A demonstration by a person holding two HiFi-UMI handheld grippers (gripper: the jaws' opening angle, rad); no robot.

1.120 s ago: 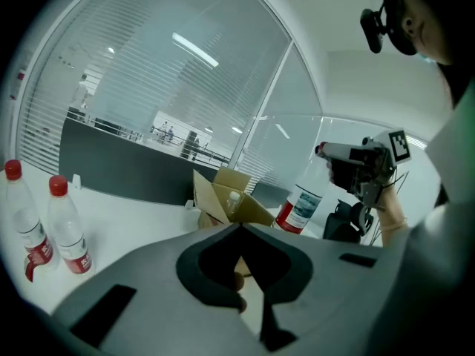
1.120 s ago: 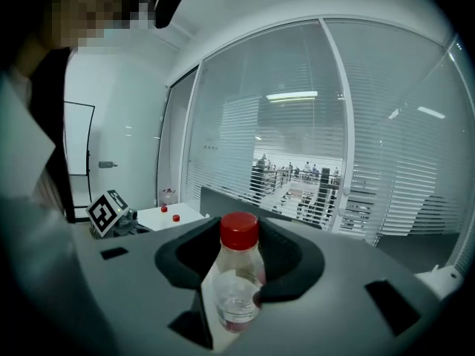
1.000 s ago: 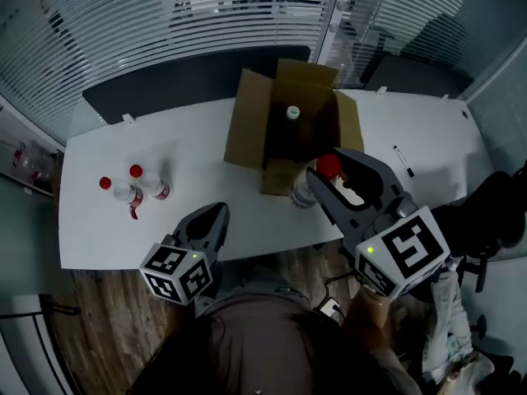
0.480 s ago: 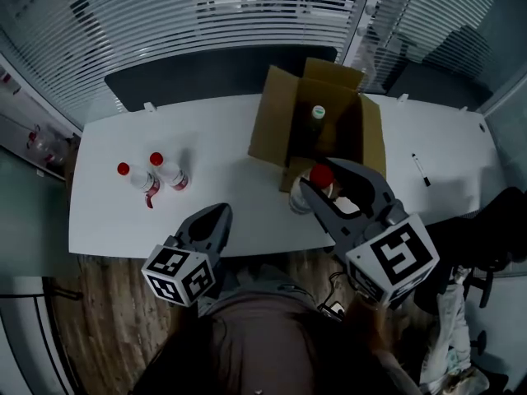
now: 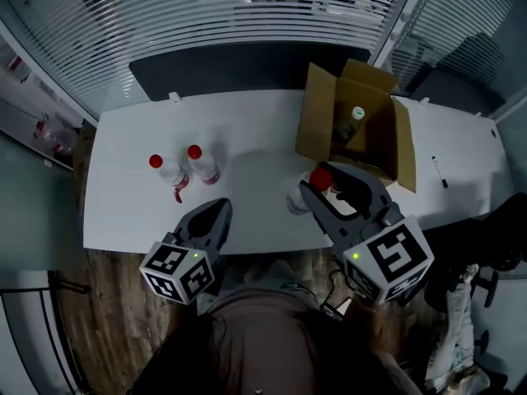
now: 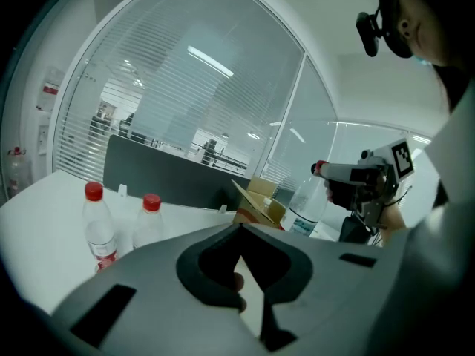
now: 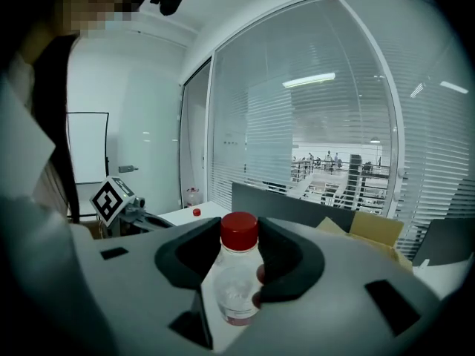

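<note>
My right gripper (image 5: 318,191) is shut on a clear bottle with a red cap (image 5: 320,178), held upright over the white table (image 5: 247,188) just left of the open cardboard box (image 5: 375,151). In the right gripper view the bottle (image 7: 237,273) stands between the two jaws. A second bottle (image 5: 356,115) stands inside the box. My left gripper (image 5: 214,214) hangs at the table's near edge, shut and empty. Nearest to it are two red-capped bottles (image 5: 169,171) (image 5: 202,163), which also show in the left gripper view (image 6: 98,225) (image 6: 150,217).
A black pen (image 5: 439,172) lies on the table right of the box. A dark panel (image 5: 222,64) runs along the table's far side, with glass walls and blinds behind. Wood floor (image 5: 123,319) lies below the near edge. A dark chair (image 5: 502,237) is at the right.
Both grippers have shifted left along the table. The held bottle has gone from the box's front edge to left of the box. The two standing bottles are now closer ahead of the left gripper.
</note>
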